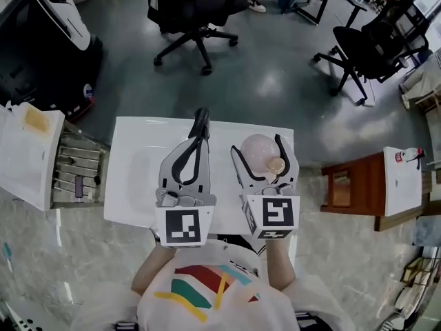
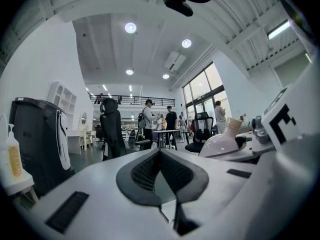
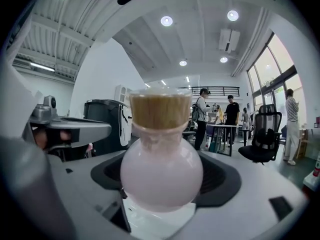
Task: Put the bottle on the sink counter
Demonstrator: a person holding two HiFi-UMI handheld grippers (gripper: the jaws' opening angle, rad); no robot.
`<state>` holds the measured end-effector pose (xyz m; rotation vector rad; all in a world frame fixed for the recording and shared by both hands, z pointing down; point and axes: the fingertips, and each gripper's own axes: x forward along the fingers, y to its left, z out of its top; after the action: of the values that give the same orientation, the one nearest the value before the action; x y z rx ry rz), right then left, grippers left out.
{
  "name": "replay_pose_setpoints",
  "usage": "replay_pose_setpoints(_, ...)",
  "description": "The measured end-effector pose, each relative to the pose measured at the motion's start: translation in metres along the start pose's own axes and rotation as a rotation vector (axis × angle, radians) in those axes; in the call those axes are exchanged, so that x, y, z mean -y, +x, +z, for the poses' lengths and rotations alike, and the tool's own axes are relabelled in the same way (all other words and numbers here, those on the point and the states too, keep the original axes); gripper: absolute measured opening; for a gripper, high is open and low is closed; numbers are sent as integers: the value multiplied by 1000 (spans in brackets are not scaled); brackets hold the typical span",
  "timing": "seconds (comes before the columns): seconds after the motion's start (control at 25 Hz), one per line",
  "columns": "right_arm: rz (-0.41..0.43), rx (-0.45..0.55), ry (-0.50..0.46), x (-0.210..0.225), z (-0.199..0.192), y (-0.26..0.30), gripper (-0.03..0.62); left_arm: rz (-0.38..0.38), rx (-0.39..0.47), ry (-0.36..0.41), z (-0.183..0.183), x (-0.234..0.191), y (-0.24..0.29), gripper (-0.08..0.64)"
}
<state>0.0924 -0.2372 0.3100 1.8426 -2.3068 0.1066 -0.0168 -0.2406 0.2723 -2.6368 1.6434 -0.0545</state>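
Currently, right tongs (image 1: 261, 156) clenched around round pink bottle (image 3: 161, 176), left tongs (image 1: 201, 120) pinched together, holding nothing.

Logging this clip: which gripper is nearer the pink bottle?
Right. The right gripper grips the pink bottle between its jaws; the left gripper, shut and empty, sits apart to its left.

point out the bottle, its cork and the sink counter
bottle (image 3: 161, 176): right gripper view, round pink belly
cork (image 3: 161, 109): right gripper view, front face
sink counter (image 1: 131, 150): head view, bare left part
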Motion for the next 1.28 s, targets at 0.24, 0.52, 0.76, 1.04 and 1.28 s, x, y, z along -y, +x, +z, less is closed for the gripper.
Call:
replay_pose_setpoints(0.24,-52,-50,-33,48,-26,8,394,-22,-43,17,-19,24,6,18)
replay_pose_setpoints(0.52,-93,-146,-54,102,-66,19,394,-58,-85,40,-36,46,14,17)
replay_pose_setpoints(0.76,-100,-225,-12,134,-112,41,394,-78,-131,65,-55,59,21,17)
replay_pose_setpoints(1.04,-103,-315,26,159,-165,62,394,-52,-193,68,-81,61,23,17)
replay_pose_setpoints(1.28,-91,-379,68,166,-200,71,394,-22,-225,45,-94,61,23,18)
